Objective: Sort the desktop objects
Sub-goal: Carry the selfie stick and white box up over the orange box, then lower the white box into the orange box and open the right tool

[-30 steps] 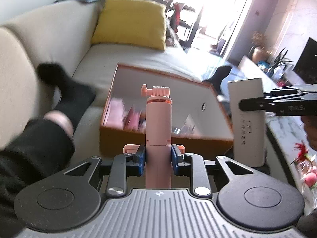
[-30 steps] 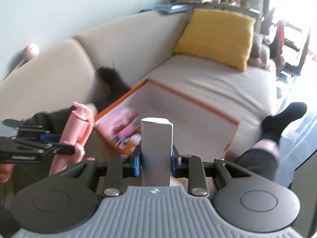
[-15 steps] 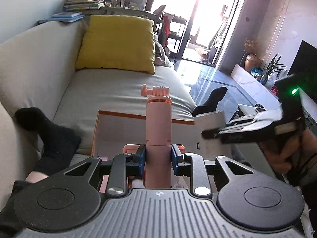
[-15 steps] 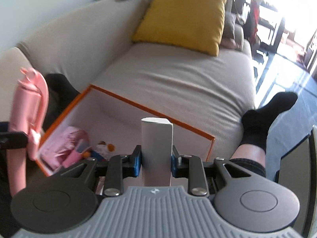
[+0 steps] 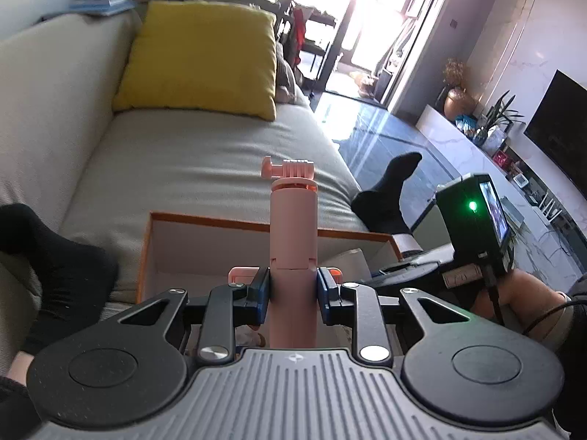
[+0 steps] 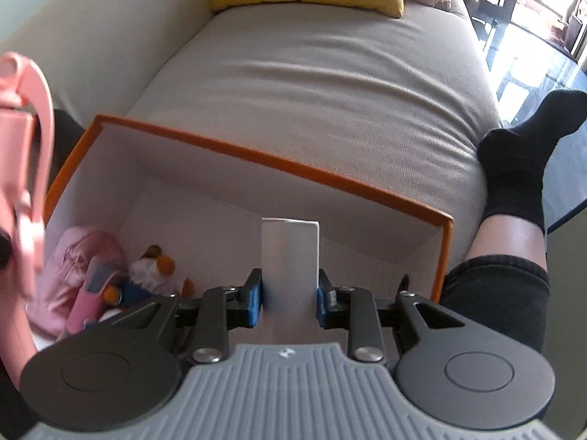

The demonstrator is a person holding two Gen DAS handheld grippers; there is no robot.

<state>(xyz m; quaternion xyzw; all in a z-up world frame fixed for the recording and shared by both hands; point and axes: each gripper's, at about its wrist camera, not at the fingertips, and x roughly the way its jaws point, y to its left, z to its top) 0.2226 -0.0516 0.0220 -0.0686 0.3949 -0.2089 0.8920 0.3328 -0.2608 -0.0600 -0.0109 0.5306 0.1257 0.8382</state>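
Right hand-held gripper lowered, clamping white box

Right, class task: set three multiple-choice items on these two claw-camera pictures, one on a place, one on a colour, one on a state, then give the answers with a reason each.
1. Where do the pink pouch and the small plush toy lie?
A. Inside the orange-edged box, at its left end
B. On the sofa cushion
C. On the floor

2. What colour is the pillow at the far end of the sofa?
A. Grey
B. Yellow
C. Orange

3. What is the state of the right claw?
A. Open and empty
B. Shut on a pink stick
C. Shut on the white box

Answers:
1. A, both sit within the box walls in the right wrist view.
2. B, it is plainly yellow in both views.
3. C, the blue pads press on both sides of the white box; the pink selfie stick is in the left claw.
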